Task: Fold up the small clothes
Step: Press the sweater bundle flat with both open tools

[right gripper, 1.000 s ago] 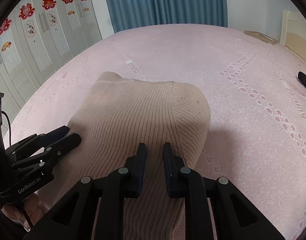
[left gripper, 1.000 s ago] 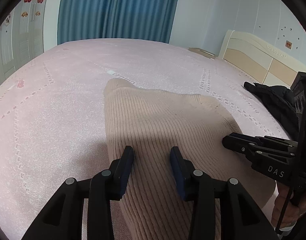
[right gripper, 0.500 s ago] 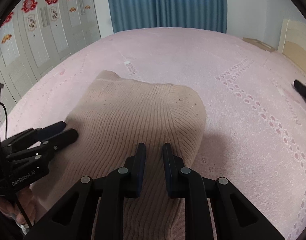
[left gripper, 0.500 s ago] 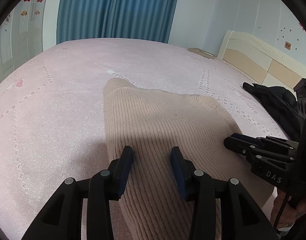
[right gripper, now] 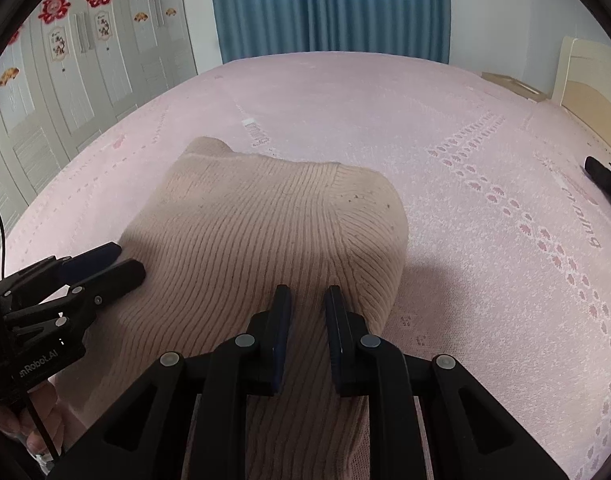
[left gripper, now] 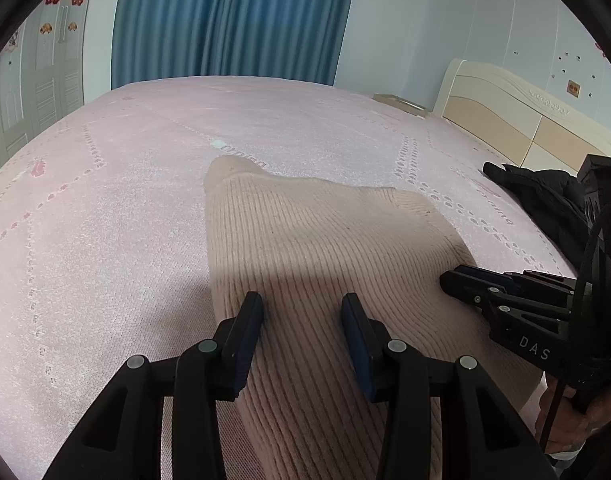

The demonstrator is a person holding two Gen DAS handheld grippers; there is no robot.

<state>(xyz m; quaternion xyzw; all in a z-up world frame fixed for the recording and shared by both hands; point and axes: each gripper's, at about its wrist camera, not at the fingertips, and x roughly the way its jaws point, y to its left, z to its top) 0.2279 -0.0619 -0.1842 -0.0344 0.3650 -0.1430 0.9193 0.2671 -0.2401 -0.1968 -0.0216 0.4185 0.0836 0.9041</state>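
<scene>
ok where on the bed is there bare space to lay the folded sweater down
Bare bedspread lies left of the beige sweater, toward the wardrobe doors, and beyond it up to the blue curtain. More lies right of the sweater. It is crowded by the headboard, where a black garment lies.

Sweater's (left gripper: 325,248) near hem cut off below
</scene>
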